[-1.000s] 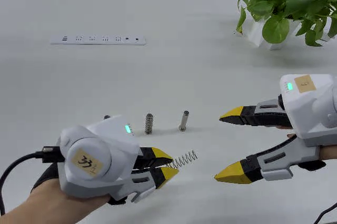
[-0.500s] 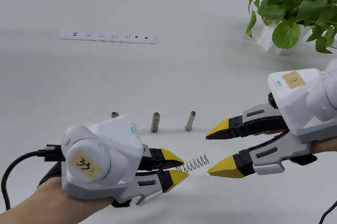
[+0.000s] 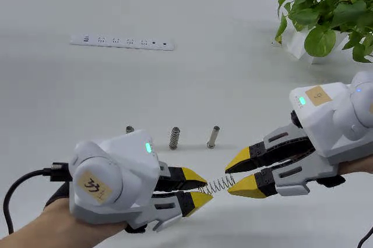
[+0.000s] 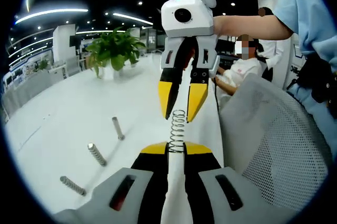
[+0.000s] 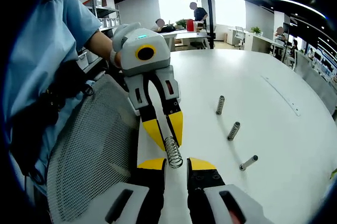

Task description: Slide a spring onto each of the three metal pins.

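Observation:
My left gripper point(image 3: 207, 188) is shut on one end of a small steel spring point(image 3: 218, 184) and holds it level above the white table. My right gripper point(image 3: 229, 181) faces it with its jaws a little apart, the yellow tips flanking the spring's free end point(image 4: 179, 116). Three metal pins stand in a row behind. The right pin point(image 3: 213, 136) is bare. The middle pin point(image 3: 174, 138) wears a spring. The left pin point(image 3: 129, 129) is partly hidden behind my left gripper, and in the right gripper view it point(image 5: 220, 104) also carries a spring.
A white power strip point(image 3: 122, 42) lies at the back left of the table point(image 3: 233, 73). A potted green plant point(image 3: 332, 3) stands at the back right. A mesh chair back point(image 4: 274, 129) is just off the table's near edge.
My right gripper has moved left toward the spring and narrowed its jaws, so its tips now bracket the spring's free end. The left gripper has kept its hold.

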### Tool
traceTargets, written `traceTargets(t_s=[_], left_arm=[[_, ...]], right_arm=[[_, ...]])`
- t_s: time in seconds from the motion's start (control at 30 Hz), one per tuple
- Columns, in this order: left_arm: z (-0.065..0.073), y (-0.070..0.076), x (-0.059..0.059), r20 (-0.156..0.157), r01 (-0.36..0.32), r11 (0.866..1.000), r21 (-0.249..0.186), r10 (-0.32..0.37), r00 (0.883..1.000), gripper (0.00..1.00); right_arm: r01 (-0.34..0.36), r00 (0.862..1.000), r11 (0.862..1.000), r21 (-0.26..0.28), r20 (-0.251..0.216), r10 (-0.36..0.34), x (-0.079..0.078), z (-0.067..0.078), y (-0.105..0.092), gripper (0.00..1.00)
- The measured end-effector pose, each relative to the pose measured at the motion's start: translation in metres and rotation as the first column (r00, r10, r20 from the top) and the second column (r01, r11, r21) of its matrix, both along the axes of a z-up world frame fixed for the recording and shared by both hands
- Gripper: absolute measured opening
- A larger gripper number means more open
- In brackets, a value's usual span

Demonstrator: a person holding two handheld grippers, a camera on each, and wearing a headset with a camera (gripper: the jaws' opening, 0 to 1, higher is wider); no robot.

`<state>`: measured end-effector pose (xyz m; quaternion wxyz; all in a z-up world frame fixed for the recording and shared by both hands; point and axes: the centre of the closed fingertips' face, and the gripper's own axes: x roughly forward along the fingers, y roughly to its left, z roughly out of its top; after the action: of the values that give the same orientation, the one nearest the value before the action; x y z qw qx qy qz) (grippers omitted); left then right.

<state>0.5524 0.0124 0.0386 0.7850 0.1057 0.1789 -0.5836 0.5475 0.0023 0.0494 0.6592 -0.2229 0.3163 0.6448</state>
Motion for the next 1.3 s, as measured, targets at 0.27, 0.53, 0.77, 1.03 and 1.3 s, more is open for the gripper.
traceTargets(t_s=[0.27, 0.53, 0.77, 1.03, 1.3], left_arm=[[-0.001, 0.0, 0.001, -0.003, 0.002, 1.0, 0.001, -0.002, 1.0, 0.06], [-0.003, -0.001, 0.001, -0.009, 0.004, 1.0, 0.006, -0.004, 1.0, 0.06], [-0.004, -0.004, 0.002, -0.017, 0.005, 1.0, 0.011, -0.005, 1.0, 0.06], [-0.004, -0.006, 0.002, -0.027, 0.001, 1.0, 0.006, -0.001, 1.0, 0.06], [-0.003, -0.008, 0.004, -0.036, -0.01, 1.0, -0.007, 0.009, 0.999, 0.06]], right_arm=[[-0.005, 1.0, 1.0, 0.0, -0.007, 0.005, 0.002, -0.001, -0.001, 0.07], [-0.027, 0.999, 0.999, -0.018, 0.016, 0.027, 0.0, 0.004, 0.003, 0.06], [-0.054, 0.996, 0.998, -0.045, 0.071, 0.057, 0.0, 0.012, 0.01, 0.07], [-0.083, 0.989, 0.994, -0.072, 0.117, 0.091, 0.001, 0.015, 0.013, 0.07], [-0.097, 0.983, 0.991, -0.093, 0.145, 0.11, 0.003, 0.016, 0.012, 0.07]])
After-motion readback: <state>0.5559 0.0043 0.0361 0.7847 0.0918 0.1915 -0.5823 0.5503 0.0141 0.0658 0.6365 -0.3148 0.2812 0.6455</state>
